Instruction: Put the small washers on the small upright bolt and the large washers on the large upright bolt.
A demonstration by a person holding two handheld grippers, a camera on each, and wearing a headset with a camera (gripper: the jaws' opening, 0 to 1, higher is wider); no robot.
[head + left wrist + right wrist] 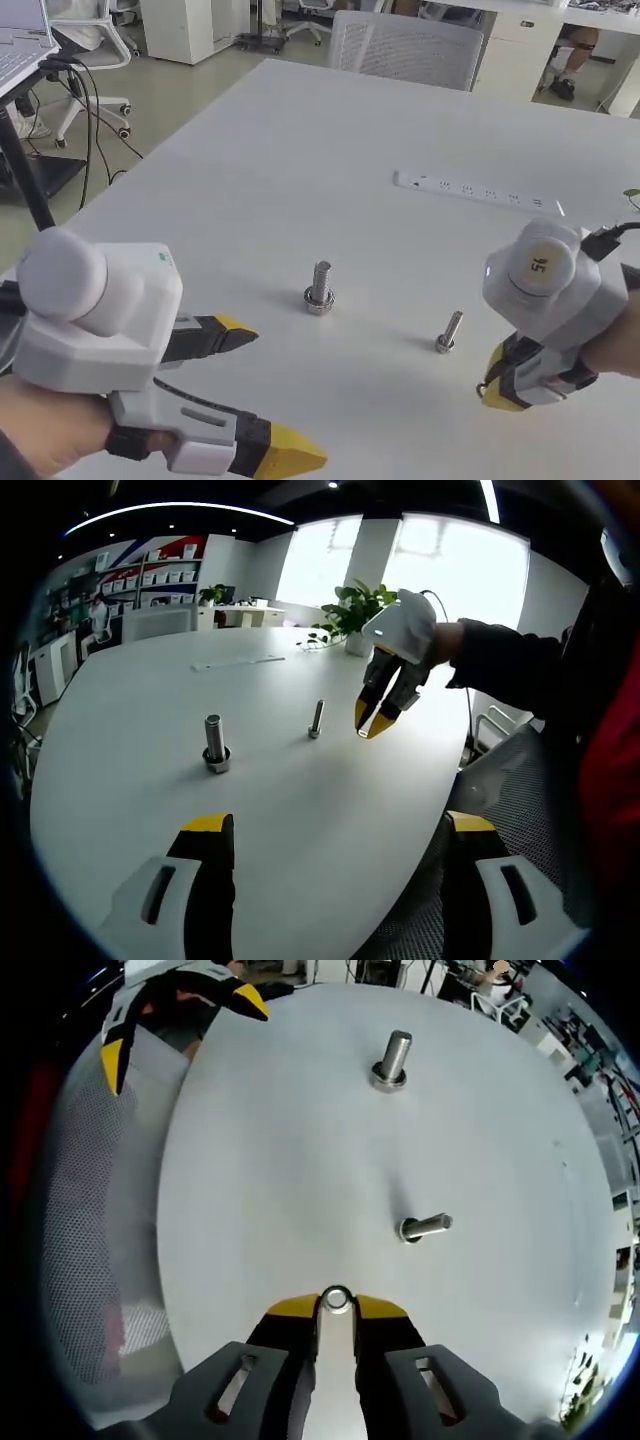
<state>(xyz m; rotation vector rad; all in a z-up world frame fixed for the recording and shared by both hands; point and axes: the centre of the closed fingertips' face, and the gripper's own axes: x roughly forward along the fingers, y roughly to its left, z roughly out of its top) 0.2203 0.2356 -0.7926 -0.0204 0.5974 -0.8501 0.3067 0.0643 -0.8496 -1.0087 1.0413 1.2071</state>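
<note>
The large upright bolt (319,287) (215,744) (392,1057) stands mid-table with washers stacked round its base. To its right stands the thinner small bolt (449,331) (316,720) (426,1226). My right gripper (497,388) (337,1307) hovers just right of the small bolt, shut on a metal washer (337,1299) pinched at its yellow tips. It also appears in the left gripper view as the right gripper (372,720). My left gripper (275,395) (340,825) is open near the table's front left, nothing between its jaws, a little short of the large bolt.
The work lies on a white table (250,170). A white power strip (478,191) lies on it behind the bolts. A mesh chair (405,47) stands at the far edge, a laptop stand (20,60) off the left side, a potted plant (352,608) at one end.
</note>
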